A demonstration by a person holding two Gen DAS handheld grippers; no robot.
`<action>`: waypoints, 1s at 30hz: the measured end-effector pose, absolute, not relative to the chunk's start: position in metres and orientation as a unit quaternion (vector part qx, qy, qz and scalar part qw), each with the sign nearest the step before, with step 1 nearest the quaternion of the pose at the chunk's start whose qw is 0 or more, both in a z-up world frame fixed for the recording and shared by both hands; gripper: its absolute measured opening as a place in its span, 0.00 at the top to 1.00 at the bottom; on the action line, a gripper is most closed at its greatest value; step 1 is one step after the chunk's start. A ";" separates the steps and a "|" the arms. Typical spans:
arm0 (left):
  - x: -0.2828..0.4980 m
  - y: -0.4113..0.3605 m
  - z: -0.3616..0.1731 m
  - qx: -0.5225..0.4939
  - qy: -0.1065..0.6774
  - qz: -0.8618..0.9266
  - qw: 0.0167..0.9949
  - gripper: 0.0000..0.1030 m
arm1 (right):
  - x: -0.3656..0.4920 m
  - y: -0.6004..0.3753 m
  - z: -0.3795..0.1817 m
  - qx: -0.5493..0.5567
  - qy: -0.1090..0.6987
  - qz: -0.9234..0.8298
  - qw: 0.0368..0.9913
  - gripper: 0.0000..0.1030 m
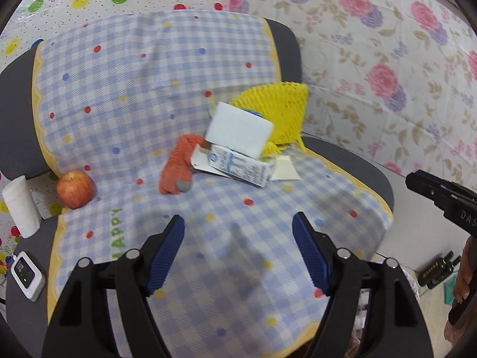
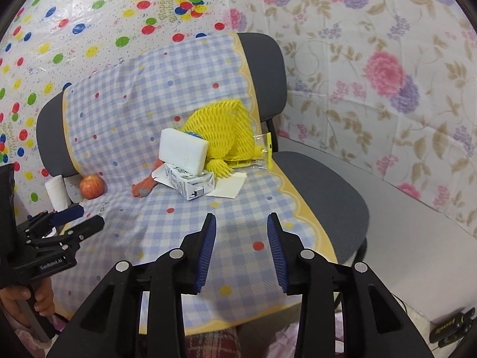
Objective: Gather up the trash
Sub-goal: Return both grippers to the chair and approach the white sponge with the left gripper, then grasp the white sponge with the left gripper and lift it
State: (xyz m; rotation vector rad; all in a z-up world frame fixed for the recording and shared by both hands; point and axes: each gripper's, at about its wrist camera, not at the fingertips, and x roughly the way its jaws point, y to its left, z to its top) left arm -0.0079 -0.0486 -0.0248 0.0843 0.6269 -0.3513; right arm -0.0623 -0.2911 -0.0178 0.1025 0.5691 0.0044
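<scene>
Both of your tools hover over the front part of the chair seat (image 2: 334, 185), and the trash pile sits ahead of them, toward the rear of the seat against the backrest. The left gripper (image 1: 238, 253) has its jaws spread wide with nothing between them. The right gripper (image 2: 241, 253) has its jaws parted to a moderate gap, also empty.

The nearest trash item is the flattened carton (image 1: 238, 168). Its long axis runs roughly across your line of approach, slanting from the rear left toward the right edge of the seat. A white foam block (image 1: 238, 131) leans on top of it, and a yellow foam net (image 2: 220, 128) rests behind both at the backrest. An orange sock (image 1: 176, 167) touches the carton's open flap on the left side.

By my estimate, the pile lies almost straight ahead of both grippers, with neither clearly nearer.

Only the right wrist view shows the clear wrapper (image 2: 262, 149) beside the net and the full sheet of white paper (image 2: 229, 188) under the carton's end. The left wrist view shows the sock at full length. The apple (image 1: 76, 189) near the rear left corner is probably not trash.
</scene>
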 end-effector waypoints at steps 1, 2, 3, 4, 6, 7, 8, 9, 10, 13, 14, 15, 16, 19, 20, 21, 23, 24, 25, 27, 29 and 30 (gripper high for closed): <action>-0.001 -0.048 -0.023 0.042 0.304 -0.167 0.937 0.23 | -0.055 -0.291 -0.018 0.050 0.281 0.004 0.958 0.58; 0.006 -0.048 -0.021 0.042 0.301 -0.162 0.939 0.21 | -0.050 -0.291 -0.018 0.051 0.282 0.004 0.958 0.55; 0.012 -0.048 -0.020 0.042 0.299 -0.159 0.940 0.20 | -0.044 -0.291 -0.018 0.051 0.282 0.005 0.958 0.52; 0.016 -0.048 -0.019 0.041 0.298 -0.157 0.941 0.20 | -0.040 -0.291 -0.017 0.051 0.283 0.006 0.958 0.50; 0.029 -0.051 -0.017 0.040 0.297 -0.155 0.942 0.20 | -0.026 -0.292 -0.016 0.051 0.285 0.008 0.957 0.47; 0.035 -0.051 -0.016 0.039 0.296 -0.153 0.942 0.19 | -0.021 -0.293 -0.015 0.051 0.285 0.009 0.957 0.47; 0.044 -0.053 -0.016 0.038 0.297 -0.152 0.942 0.19 | -0.013 -0.294 -0.014 0.052 0.286 0.009 0.957 0.46; 0.052 -0.054 -0.015 0.037 0.299 -0.152 0.941 0.19 | -0.008 -0.295 -0.014 0.054 0.286 0.009 0.957 0.45; 0.059 -0.055 -0.015 0.037 0.299 -0.152 0.941 0.19 | -0.002 -0.297 -0.013 0.056 0.286 0.009 0.957 0.44; 0.082 -0.057 -0.015 0.034 0.300 -0.156 0.941 0.19 | 0.019 -0.301 -0.010 0.062 0.285 0.010 0.956 0.43; 0.090 -0.058 -0.015 0.033 0.299 -0.158 0.941 0.19 | 0.024 -0.302 -0.010 0.063 0.285 0.010 0.956 0.43; 0.099 -0.060 -0.015 0.033 0.299 -0.159 0.940 0.19 | 0.030 -0.303 -0.010 0.064 0.286 0.011 0.956 0.43; 0.107 -0.061 -0.017 0.035 0.299 -0.159 0.940 0.19 | 0.039 -0.303 -0.010 0.064 0.287 0.013 0.956 0.43; 0.132 -0.064 -0.022 0.036 0.302 -0.165 0.938 0.19 | 0.058 -0.303 -0.010 0.062 0.291 0.018 0.955 0.43; 0.140 -0.066 -0.024 0.036 0.303 -0.169 0.937 0.19 | 0.064 -0.303 -0.011 0.061 0.292 0.020 0.954 0.43; 0.145 -0.067 -0.025 0.036 0.304 -0.173 0.936 0.19 | 0.069 -0.303 -0.011 0.060 0.293 0.020 0.954 0.43; 0.156 -0.070 -0.029 0.039 0.306 -0.179 0.934 0.19 | 0.083 -0.303 -0.012 0.059 0.294 0.020 0.954 0.43; 0.162 -0.073 -0.031 0.042 0.307 -0.182 0.933 0.19 | 0.090 -0.304 -0.013 0.060 0.295 0.021 0.953 0.43; 0.168 -0.075 -0.034 0.045 0.308 -0.184 0.932 0.19 | 0.096 -0.304 -0.013 0.061 0.295 0.021 0.953 0.43; 0.178 -0.078 -0.037 0.047 0.309 -0.194 0.930 0.19 | 0.106 -0.305 -0.013 0.063 0.295 0.022 0.953 0.43; 0.187 -0.081 -0.039 0.048 0.309 -0.206 0.927 0.18 | 0.114 -0.305 -0.013 0.064 0.295 0.024 0.953 0.43; 0.192 -0.083 -0.041 0.049 0.310 -0.216 0.925 0.18 | 0.117 -0.305 -0.014 0.065 0.296 0.026 0.953 0.43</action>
